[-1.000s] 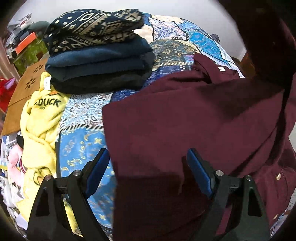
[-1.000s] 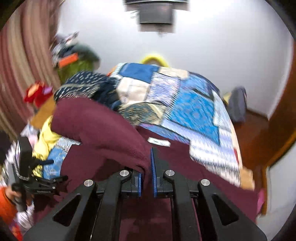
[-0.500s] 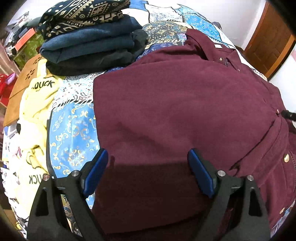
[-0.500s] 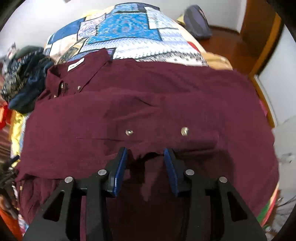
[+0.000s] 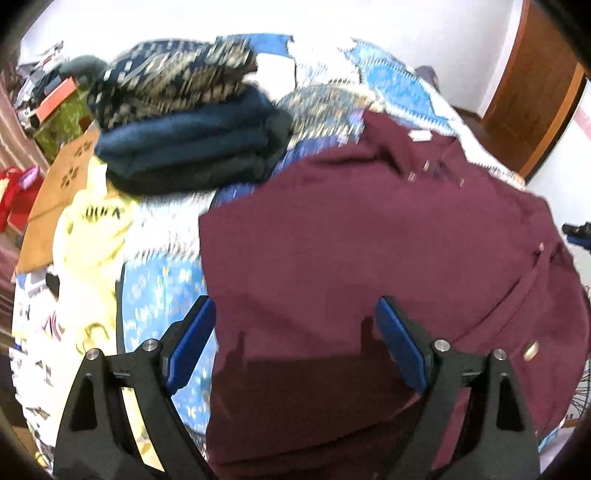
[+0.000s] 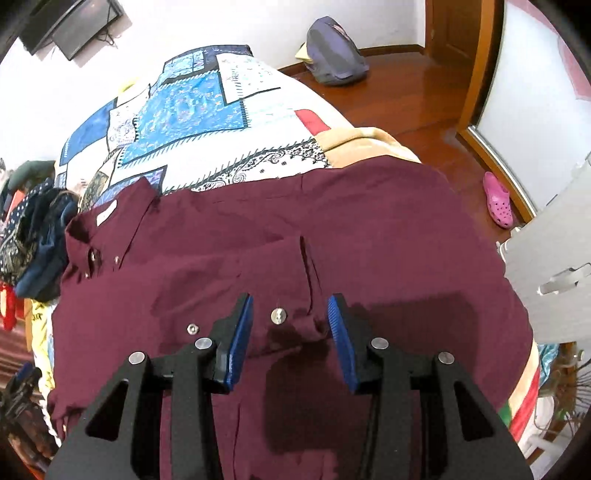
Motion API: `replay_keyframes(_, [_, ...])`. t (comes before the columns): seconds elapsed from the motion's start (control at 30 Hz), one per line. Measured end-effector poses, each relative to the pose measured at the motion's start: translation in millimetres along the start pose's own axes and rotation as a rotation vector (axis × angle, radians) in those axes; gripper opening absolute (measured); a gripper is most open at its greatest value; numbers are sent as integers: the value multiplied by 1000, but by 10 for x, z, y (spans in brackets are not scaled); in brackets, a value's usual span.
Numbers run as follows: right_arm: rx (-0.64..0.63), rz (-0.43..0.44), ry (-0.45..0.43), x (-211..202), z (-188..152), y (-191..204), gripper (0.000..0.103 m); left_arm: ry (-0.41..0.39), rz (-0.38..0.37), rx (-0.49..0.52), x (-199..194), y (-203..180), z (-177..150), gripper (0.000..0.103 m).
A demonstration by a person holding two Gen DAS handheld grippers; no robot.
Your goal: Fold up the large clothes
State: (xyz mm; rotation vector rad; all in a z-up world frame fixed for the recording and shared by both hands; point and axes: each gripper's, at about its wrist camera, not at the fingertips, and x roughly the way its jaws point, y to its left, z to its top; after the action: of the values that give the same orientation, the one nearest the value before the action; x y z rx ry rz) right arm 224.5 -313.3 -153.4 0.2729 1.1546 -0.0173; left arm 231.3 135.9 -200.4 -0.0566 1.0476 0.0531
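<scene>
Bed: a patchwork bedspread (image 6: pixel 192 110) in blue, white and tan covers it — the maroon shirt (image 6: pixel 332 236) lies spread flat across the near part, collar toward the left in the right wrist view.
Shirt detail: a sleeve is folded over the front, its cuff with two metal snaps lying just ahead of the right gripper.
Left gripper (image 5: pixel 295 347): jaws spread wide over the shirt's left edge, nothing between the pads.
Right gripper (image 6: pixel 290 332): jaws have just been opening; the cuff lies between the blue pads, which do not press on it.
Stack: folded clothes (image 5: pixel 184 125) — a patterned piece on top of dark blue ones — sit on the bed beyond the shirt.
Beside the stack: a yellow garment (image 5: pixel 92 236) with black lettering.
Room: white walls, wooden floor (image 6: pixel 417 96), a grey backpack (image 6: pixel 334 51) against the wall, a pink clog (image 6: pixel 498 199) near a wooden door frame (image 6: pixel 480 74), a dark screen (image 6: pixel 70 22) mounted high.
</scene>
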Motion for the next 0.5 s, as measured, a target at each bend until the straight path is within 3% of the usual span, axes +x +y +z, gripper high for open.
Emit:
replay_keyframes(0.23, [-82,-46,124,366,-155,-15,42,-5,-51,40,111,-401,305,88])
replay_keyframes(0.5, [-177,-40,78,41,-451,-206,42,50,-83,157,310,-991,336,89])
